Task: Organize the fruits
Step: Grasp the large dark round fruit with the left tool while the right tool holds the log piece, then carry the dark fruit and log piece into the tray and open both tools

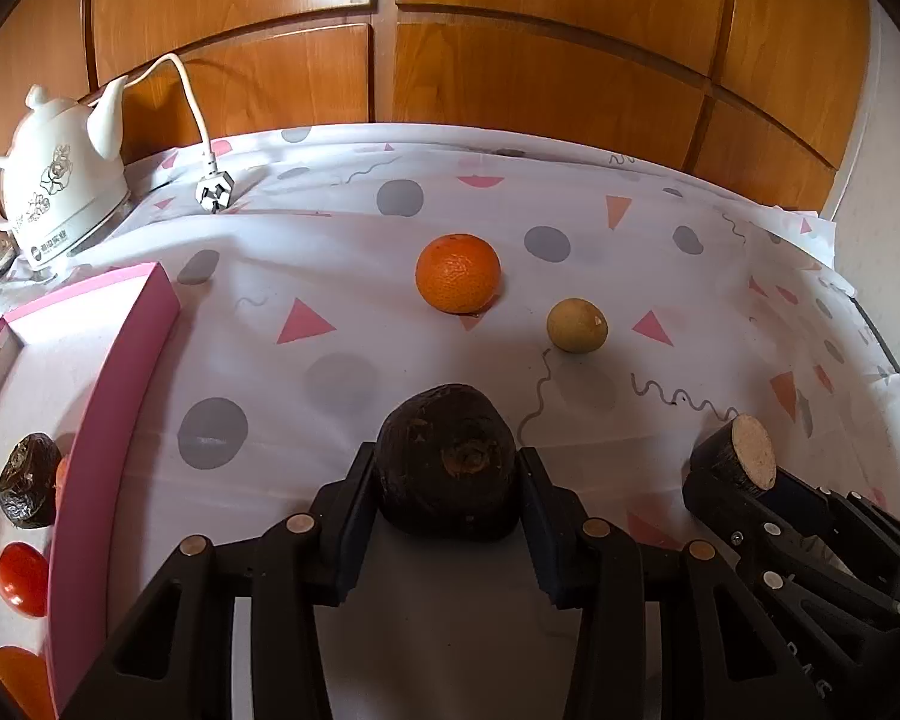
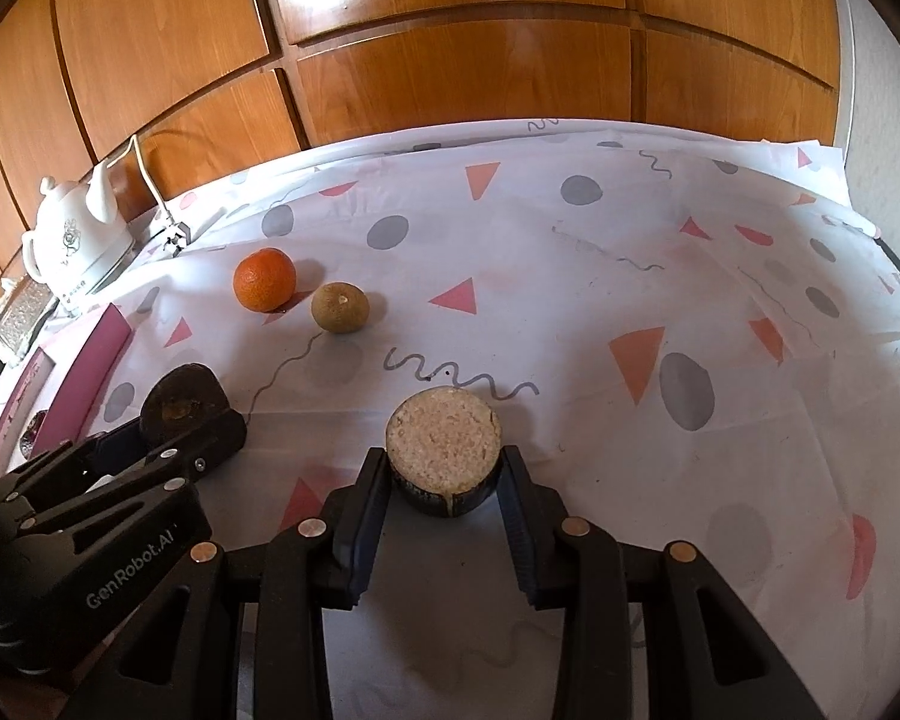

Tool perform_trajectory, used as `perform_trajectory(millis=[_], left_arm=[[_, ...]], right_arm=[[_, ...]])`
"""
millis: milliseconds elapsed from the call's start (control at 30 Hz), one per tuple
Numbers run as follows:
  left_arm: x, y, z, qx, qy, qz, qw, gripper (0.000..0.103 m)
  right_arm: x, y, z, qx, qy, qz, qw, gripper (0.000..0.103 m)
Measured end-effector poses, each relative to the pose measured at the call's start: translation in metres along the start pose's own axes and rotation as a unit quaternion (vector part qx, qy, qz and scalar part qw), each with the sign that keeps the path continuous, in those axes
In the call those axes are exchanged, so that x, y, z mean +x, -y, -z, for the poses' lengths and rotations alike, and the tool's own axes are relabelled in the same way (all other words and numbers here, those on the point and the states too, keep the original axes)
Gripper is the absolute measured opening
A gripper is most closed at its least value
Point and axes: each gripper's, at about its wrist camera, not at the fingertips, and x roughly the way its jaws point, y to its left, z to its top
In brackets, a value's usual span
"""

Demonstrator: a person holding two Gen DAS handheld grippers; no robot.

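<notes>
Both tools are closed on something: the left tool point(image 1: 447, 483) grips a dark round fruit point(image 1: 447, 456), the right tool point(image 2: 444, 474) a dark sugarcane piece point(image 2: 443, 450). To the left lies the pink box point(image 1: 114, 372), nearer the left tool; the orange point(image 1: 457, 273) waits far on the worktop point(image 1: 690, 300).

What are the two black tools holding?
Left tool grips a dark brown round fruit by its sides. Right tool grips a dark-skinned cut cylinder piece by its sides.
</notes>
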Motion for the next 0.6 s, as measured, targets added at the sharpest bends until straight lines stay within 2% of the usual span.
perform_trajectory(millis=[600], left_arm=[[0.0003, -0.001, 0.0006, 0.0, 0.008, 0.003, 1.0, 0.045]], right_arm=[[-0.0009, -0.0073, -0.0002, -0.018, -0.002, 0.015, 1.0, 0.043]])
